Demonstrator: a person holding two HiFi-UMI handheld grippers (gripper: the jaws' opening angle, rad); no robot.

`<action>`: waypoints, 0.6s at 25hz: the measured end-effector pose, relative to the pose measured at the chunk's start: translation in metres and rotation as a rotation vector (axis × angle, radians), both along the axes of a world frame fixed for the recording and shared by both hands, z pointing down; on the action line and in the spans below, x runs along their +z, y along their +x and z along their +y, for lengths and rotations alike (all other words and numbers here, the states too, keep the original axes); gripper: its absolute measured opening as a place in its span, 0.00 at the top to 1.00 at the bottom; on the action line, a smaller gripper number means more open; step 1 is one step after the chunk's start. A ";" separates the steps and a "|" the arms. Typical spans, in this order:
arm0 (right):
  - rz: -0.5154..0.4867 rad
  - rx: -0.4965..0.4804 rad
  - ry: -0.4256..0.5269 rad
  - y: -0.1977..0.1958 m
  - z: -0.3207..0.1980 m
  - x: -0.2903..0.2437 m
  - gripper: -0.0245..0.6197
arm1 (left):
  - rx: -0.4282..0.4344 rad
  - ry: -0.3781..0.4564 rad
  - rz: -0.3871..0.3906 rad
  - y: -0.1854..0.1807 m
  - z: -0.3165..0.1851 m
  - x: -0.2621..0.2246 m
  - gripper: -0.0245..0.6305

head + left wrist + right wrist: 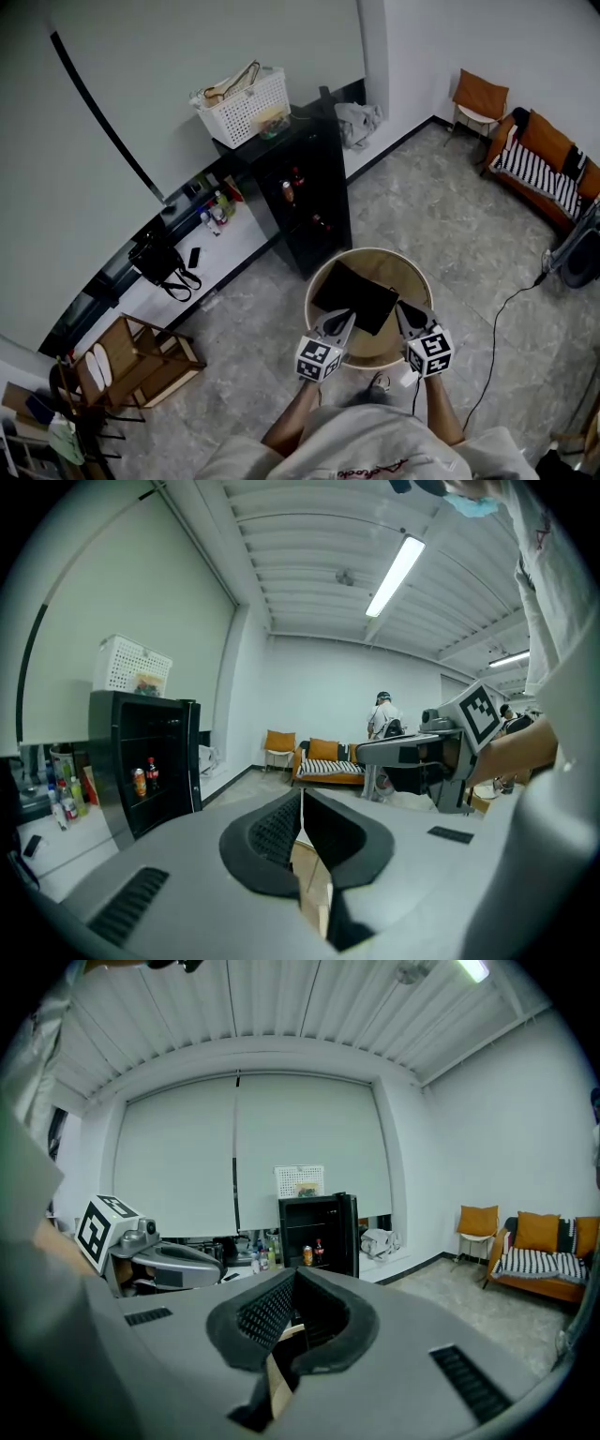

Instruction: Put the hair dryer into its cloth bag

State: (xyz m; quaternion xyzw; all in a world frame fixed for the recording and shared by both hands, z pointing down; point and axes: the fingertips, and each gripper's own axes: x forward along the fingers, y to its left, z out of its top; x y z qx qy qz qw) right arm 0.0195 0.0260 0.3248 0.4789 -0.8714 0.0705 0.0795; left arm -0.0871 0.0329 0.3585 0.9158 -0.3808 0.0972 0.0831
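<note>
Black cloth bag [354, 289], one only, hangs as a flat dark panel just ahead of the two grippers and above a single round wooden table [415, 281]. Its long axis runs crosswise from the left gripper's side to the right's, with the far-left corner pointing away from the person. The left gripper [351, 317] has its jaws pressed together on the bag's near edge. The right gripper [399, 307], jaws likewise closed tight, meets the bag at its near-right corner. In both gripper views the ribbed pads touch at the tips, and the thin cloth between them is hard to make out. The hair dryer cannot be seen in any view. Each gripper carries one marker cube, and the person's forearms are cut off at the bottom of the head view. Beyond the grippers' tips, past the table, stands one black cabinet [314, 178] topped by one white basket [246, 108]. On its shelf the left gripper view shows one can [140, 782] and one bottle [152, 773]. Far off to the right of the right gripper are one orange chair [478, 98] and one sofa [544, 164], the sofa partly cropped. One distant person [382, 714] stands by the sofa.
</note>
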 end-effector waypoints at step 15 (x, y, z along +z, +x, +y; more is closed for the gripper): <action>0.016 0.080 0.043 -0.045 0.109 -0.014 0.92 | 0.097 0.057 -0.001 -0.036 0.099 -0.012 0.91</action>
